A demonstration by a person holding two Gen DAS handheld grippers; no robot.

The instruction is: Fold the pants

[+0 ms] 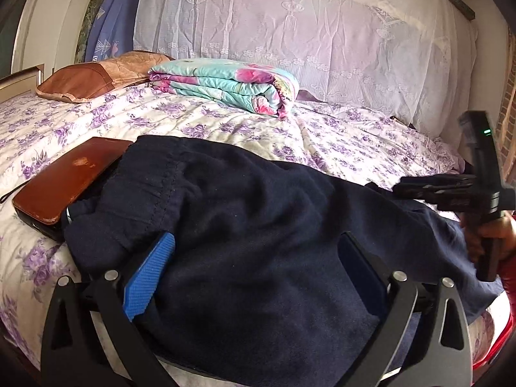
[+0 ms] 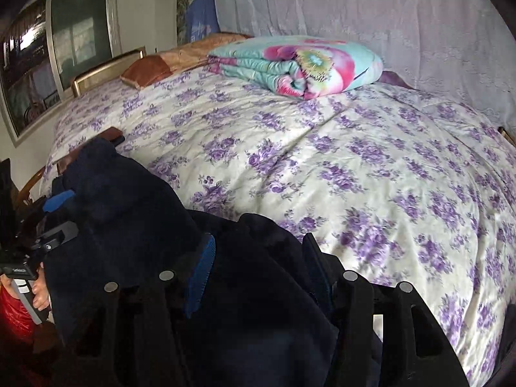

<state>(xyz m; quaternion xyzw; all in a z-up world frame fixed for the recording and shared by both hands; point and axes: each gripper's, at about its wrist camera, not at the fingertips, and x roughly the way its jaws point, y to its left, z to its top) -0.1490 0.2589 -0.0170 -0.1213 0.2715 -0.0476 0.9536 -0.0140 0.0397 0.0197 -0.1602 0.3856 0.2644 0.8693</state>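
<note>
Dark navy pants (image 1: 258,213) lie bunched along the near edge of the bed, waistband toward the left. My left gripper (image 1: 254,267) stands wide open over them, with cloth heaped between its blue pad (image 1: 150,277) and the far finger. In the right wrist view the pants (image 2: 135,200) fill the lower left. My right gripper (image 2: 261,267) is open, and cloth lies loose between its fingers. From the left wrist view, the right gripper (image 1: 406,188) shows blurred at the pants' right end, held by a hand (image 1: 493,235).
A brown leather case (image 1: 67,180) lies partly under the waistband. A folded floral quilt (image 1: 225,87) and a brown pillow (image 1: 93,77) sit at the back. The purple-flowered bedsheet (image 2: 354,167) stretches to the right. A lace cover (image 1: 290,25) hangs behind, and a window (image 2: 64,48) is at left.
</note>
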